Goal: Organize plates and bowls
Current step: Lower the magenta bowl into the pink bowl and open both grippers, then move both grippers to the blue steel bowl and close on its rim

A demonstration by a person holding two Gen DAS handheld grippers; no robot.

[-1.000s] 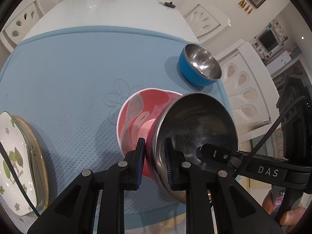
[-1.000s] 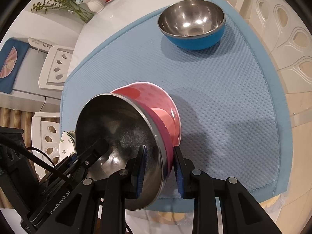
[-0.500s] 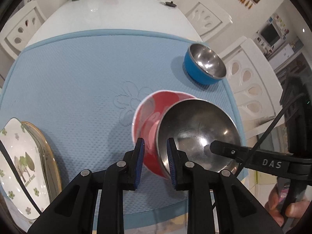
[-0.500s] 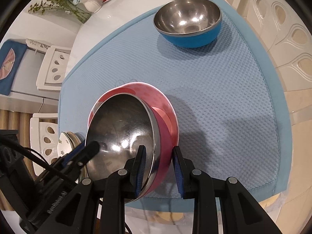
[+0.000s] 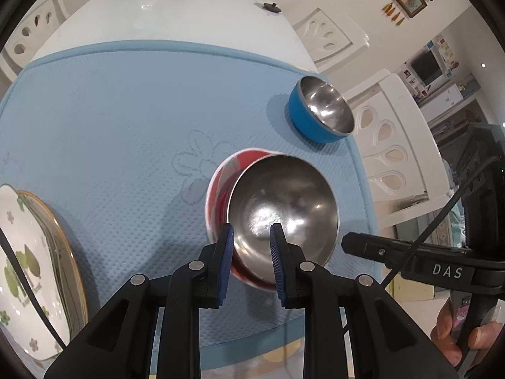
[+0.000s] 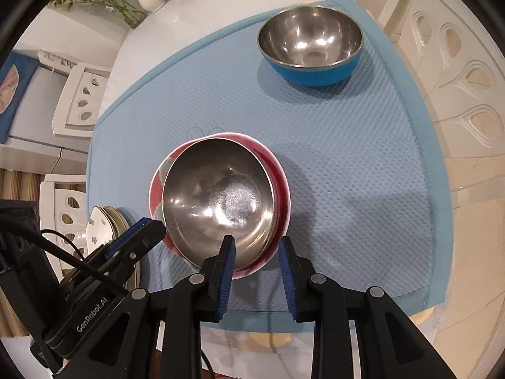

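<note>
While both of your grippers point steeply down at the blue mat (image 6: 347,158), the steel bowl (image 6: 217,202) sits nested in the red patterned bowl (image 6: 282,189) near the mat's front edge, tipped slightly in it. Your left gripper (image 5: 251,227) has just eased its jaws apart. They stand narrowly open over the near rim of the pair, with no pad seen pressing. Your right gripper (image 6: 256,238) straddles the same pair's near rim with a small gap. Whether its pads bear on the rim cannot be told. A blue bowl (image 6: 315,75) with a steel lining stands upright, well apart, at the mat's far right. Stacked plates (image 5: 19,252) lie at the mat's left edge on the white surface (image 5: 173,9).
</note>
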